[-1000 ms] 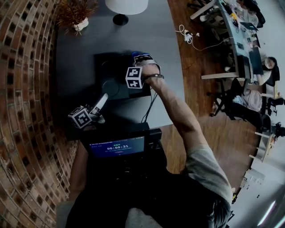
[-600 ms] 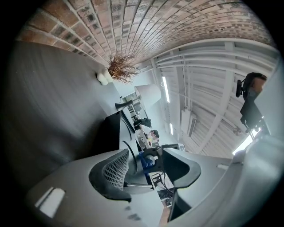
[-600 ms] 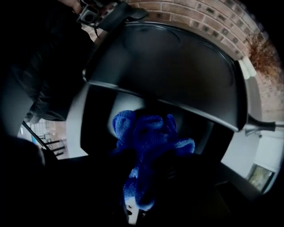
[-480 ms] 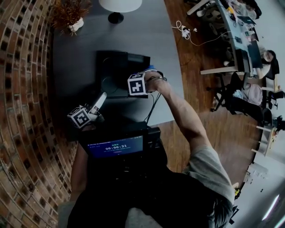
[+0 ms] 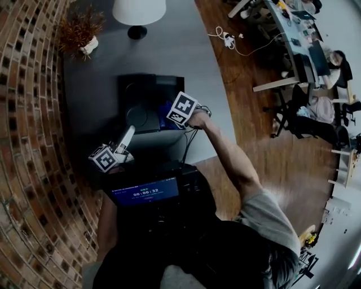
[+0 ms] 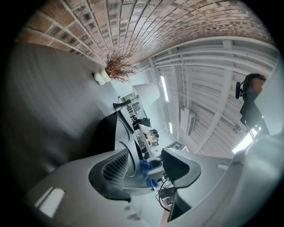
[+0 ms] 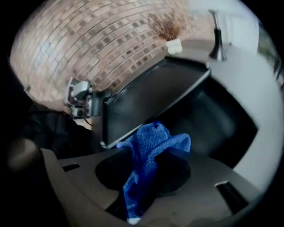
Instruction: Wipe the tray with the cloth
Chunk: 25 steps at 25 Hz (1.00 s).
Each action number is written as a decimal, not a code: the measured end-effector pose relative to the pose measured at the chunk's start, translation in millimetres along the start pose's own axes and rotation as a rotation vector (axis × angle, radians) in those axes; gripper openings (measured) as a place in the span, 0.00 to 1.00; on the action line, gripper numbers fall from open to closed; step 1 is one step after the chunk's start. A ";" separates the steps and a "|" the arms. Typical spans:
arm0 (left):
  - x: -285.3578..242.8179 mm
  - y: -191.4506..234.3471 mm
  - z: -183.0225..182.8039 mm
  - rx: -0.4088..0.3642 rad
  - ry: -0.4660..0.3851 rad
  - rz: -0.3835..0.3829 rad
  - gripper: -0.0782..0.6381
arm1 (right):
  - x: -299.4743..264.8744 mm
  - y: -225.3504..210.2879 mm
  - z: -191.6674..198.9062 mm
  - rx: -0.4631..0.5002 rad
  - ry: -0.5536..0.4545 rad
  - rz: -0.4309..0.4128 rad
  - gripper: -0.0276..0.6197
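Note:
A dark tray (image 5: 148, 93) lies on the grey table (image 5: 197, 56). My left gripper (image 5: 127, 134) reaches level to the tray's near left corner and is shut on its rim; in the left gripper view the tray (image 6: 108, 133) runs edge-on between the jaws of that gripper (image 6: 142, 170). My right gripper (image 5: 169, 110) points steeply down over the tray's near right part, shut on a bunched blue cloth (image 7: 153, 142) whose tail hangs between the pads of that gripper (image 7: 148, 170); its jaws have just been closing slightly on the cloth. The right gripper view shows the tray (image 7: 146, 97) with the left gripper (image 7: 82, 99) at its corner.
A lamp with a white shade (image 5: 138, 10) and a dried plant in a white pot (image 5: 79, 34) stand at the table's far end. A brick wall (image 5: 28, 113) runs along the left. Wooden floor, cables (image 5: 225, 39) and desks with people lie to the right.
The right gripper has come from the tray's far right part toward its near right part and has rolled, its marker cube now tilted. The left gripper has stayed at the tray's corner.

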State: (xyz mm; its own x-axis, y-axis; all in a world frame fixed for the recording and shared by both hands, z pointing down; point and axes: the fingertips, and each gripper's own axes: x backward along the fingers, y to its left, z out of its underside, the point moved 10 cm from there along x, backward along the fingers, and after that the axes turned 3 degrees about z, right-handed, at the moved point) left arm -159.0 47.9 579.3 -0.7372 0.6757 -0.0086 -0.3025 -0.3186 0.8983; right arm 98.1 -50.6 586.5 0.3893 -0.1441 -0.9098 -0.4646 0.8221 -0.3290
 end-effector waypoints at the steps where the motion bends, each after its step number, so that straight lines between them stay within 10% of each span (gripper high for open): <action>1: 0.4 -0.4 0.8 -0.001 0.002 0.000 0.44 | 7.8 -5.9 -7.7 0.064 -0.023 0.124 0.23; 5: 2.7 -2.2 4.9 0.001 0.004 -0.009 0.44 | 13.6 -39.8 -41.1 0.516 0.120 0.758 0.23; 7: 5.4 -0.6 8.4 0.001 0.020 -0.009 0.44 | -4.0 -47.8 -42.0 0.659 0.282 0.852 0.23; 11: 0.8 5.5 5.4 -0.003 0.044 -0.010 0.44 | -10.1 -16.8 -34.8 0.661 0.428 0.644 0.23; 16: -3.7 3.5 2.1 -0.003 0.031 0.010 0.44 | -2.8 43.1 6.9 0.344 0.178 0.077 0.23; 22: 0.5 9.8 2.6 -0.015 0.040 0.015 0.44 | 75.3 25.6 68.0 -0.087 -0.535 -0.064 0.23; 25: 1.1 10.2 2.5 -0.021 0.061 0.014 0.44 | 144.3 22.6 121.8 -0.246 -0.703 0.051 0.23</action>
State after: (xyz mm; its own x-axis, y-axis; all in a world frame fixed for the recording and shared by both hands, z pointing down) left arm -161.4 47.1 589.6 -0.7770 0.6291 -0.0235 -0.3040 -0.3422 0.8891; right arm 240.7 14.3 478.6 0.7408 0.3447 -0.5765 -0.6281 0.6597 -0.4127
